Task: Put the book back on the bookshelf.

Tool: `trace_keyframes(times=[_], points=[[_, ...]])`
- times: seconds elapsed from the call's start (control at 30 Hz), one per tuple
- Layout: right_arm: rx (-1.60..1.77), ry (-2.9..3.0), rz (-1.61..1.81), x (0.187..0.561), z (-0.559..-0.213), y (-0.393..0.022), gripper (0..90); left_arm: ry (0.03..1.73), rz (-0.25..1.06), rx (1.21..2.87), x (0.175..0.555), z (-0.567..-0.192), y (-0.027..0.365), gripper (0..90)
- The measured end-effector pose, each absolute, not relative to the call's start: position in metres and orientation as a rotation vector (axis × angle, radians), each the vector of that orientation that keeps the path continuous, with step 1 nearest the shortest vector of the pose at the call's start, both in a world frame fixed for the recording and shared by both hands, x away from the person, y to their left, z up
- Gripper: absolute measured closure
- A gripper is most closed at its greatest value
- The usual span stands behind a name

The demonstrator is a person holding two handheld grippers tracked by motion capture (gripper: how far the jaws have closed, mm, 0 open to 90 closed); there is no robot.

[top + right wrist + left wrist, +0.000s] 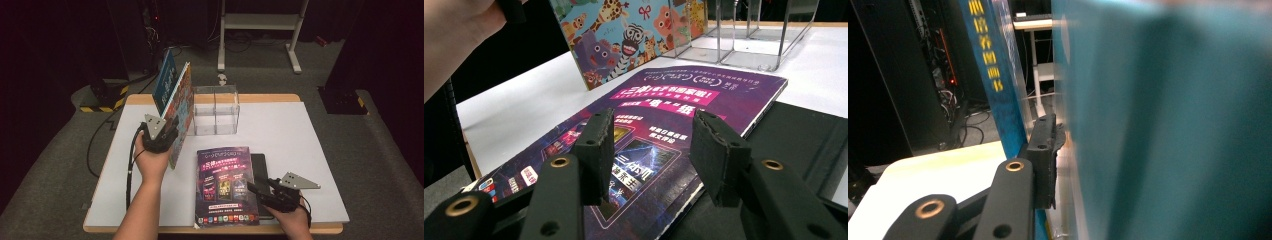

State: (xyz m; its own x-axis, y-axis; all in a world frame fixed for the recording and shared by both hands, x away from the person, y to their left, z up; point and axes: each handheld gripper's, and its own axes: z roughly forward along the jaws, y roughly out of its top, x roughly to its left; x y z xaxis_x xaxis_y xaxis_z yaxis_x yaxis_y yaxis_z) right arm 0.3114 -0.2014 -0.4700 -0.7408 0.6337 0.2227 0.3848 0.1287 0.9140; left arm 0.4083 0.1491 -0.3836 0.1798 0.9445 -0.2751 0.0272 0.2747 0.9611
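Note:
A picture book (181, 107) with cartoon animals (624, 35) stands on edge at the table's left, beside the clear organizer (216, 110). My left gripper (169, 131) straddles its near edge. In the left gripper view the teal cover (1158, 125) is blurred and hides one jaw. The visible finger (1044, 155) stands a little off the cover. A blue book (165, 82) with yellow lettering (990, 75) stands just behind. My right gripper (656, 155) hovers open and empty over a purple magazine (227, 185) lying flat (664, 100).
The magazine partly covers a black folder (260, 167) near the table's front right (804, 140). The white table (300, 145) has bare room at the right. A white metal frame (260, 22) stands on the floor beyond it. The left gripper's cable (131, 165) hangs off the left edge.

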Motion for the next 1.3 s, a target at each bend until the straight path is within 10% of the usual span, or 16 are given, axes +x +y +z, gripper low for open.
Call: trace_keyframes(times=[1.3], points=[[1.004, 2.2, 1.651, 0.31, -0.472, -0.198, 51.7, 1.218, 1.064, 1.071, 0.389, -0.411, 0.152, 74.8]])
